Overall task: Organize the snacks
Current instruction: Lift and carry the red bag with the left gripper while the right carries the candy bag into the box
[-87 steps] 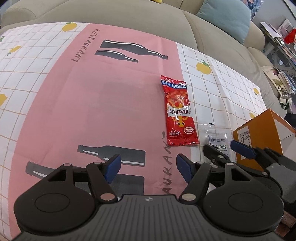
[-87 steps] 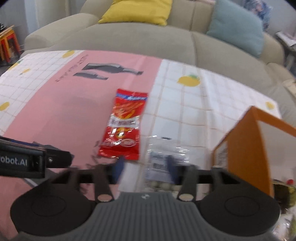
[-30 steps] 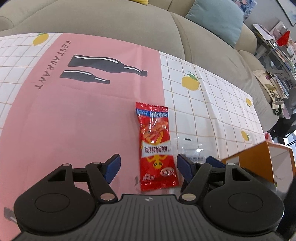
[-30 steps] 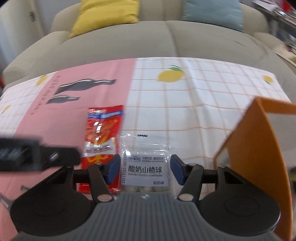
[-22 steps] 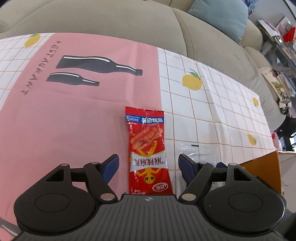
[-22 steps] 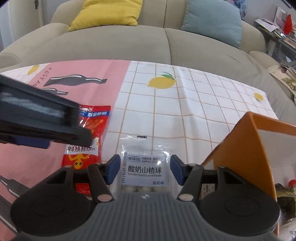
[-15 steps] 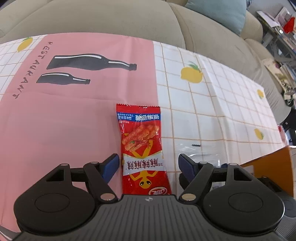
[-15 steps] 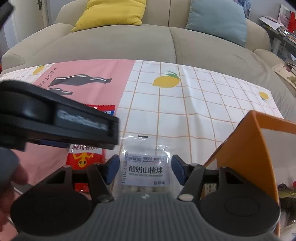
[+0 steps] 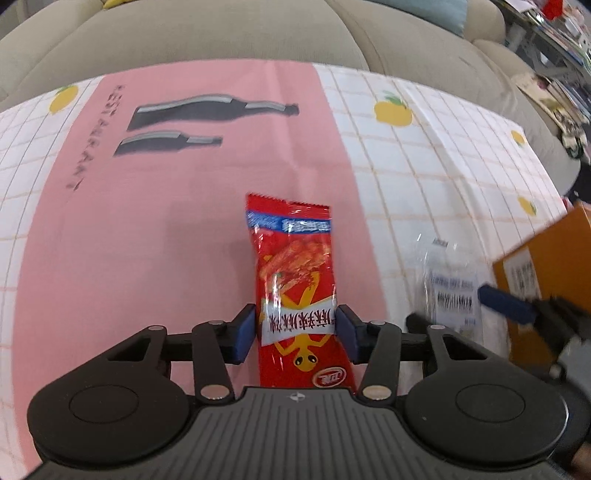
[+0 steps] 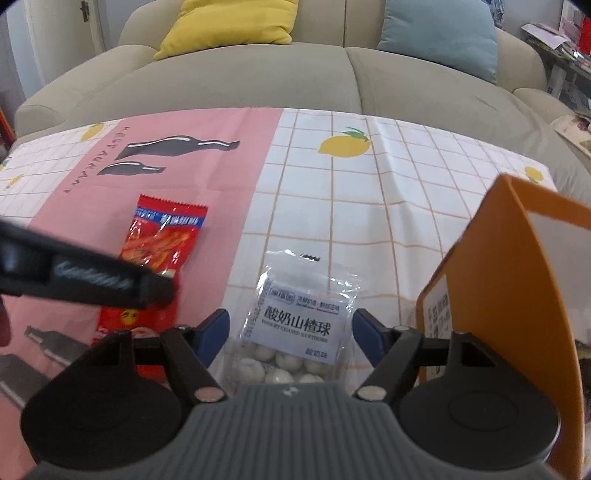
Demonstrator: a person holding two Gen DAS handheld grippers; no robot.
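- I am working over the tablecloth [image 10: 369,192], and taking the red snack packet [image 9: 295,280] as my landmark, I am going from left to right.
- To the left of the red snack packet, only the pink band of the cloth with its two printed bottles is showing.
- My left gripper [image 9: 295,328] is pinching the red snack packet: its jaws have just been closing, and the two blue pads are now pressing the packet's sides near its lower end.
- In the right wrist view my left gripper's black body is crossing in front of that packet and hiding its middle.
- To the right of the red snack packet, on the white checked part, the clear bag of white balls [image 10: 299,325] is lying flat.
- My right gripper [image 10: 290,334] is standing spread around that bag: its jaws have just been opening, and the pads are staying clear of the bag's edges.
- Further right, the orange box [image 10: 517,295] is standing close beside the bag, crowding my right finger.
- Only the right wrist view is showing the yellow cushion [image 10: 229,26] and the blue cushion [image 10: 439,33] on the sofa [image 10: 295,74] behind the table.
- The left wrist view is showing the pinch itself; there the bag is blurred.
- I am counting two snack packs, one box, two cushions and two grippers.
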